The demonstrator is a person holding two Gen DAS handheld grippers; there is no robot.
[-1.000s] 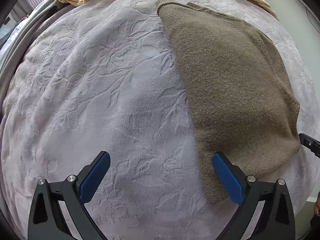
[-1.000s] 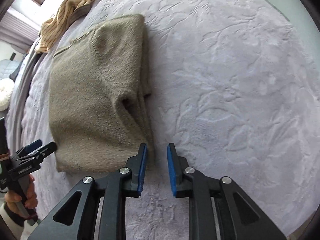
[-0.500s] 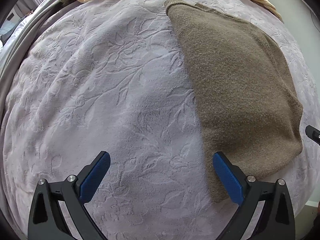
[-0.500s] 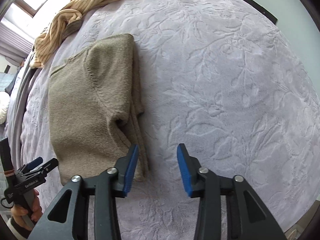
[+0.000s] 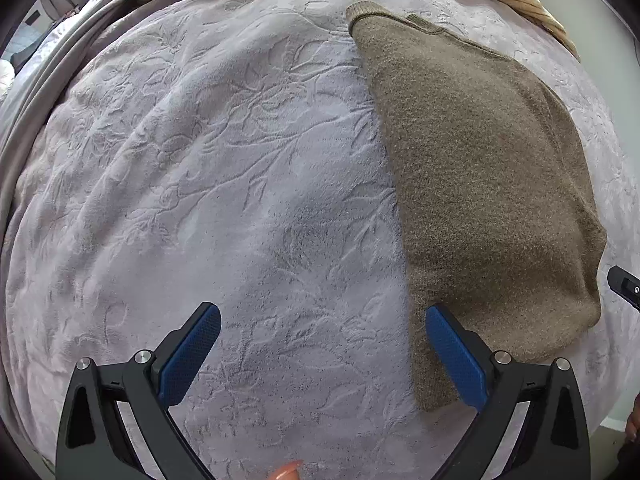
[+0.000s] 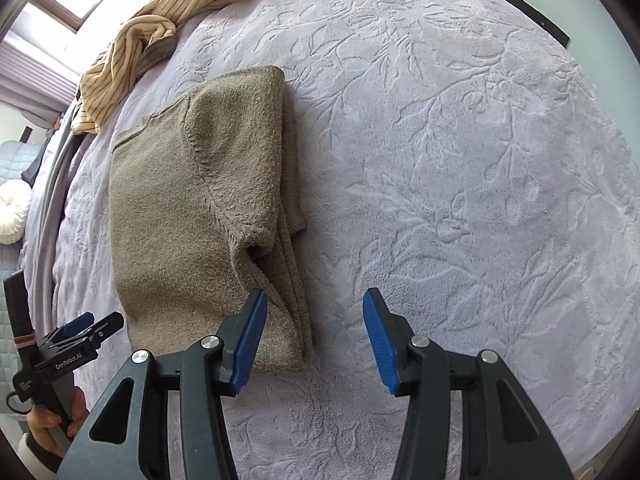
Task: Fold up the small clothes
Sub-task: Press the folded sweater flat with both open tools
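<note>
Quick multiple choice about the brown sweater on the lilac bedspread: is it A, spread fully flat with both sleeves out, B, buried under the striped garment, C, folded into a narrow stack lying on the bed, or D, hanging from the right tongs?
C: the brown sweater lies folded in layers on the bedspread, clear of the striped garment, and nothing grips it.

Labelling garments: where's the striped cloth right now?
The striped cloth lies bunched at the far edge of the lavender bedspread, upper left in the right wrist view, just beyond the folded olive sweater.
</note>
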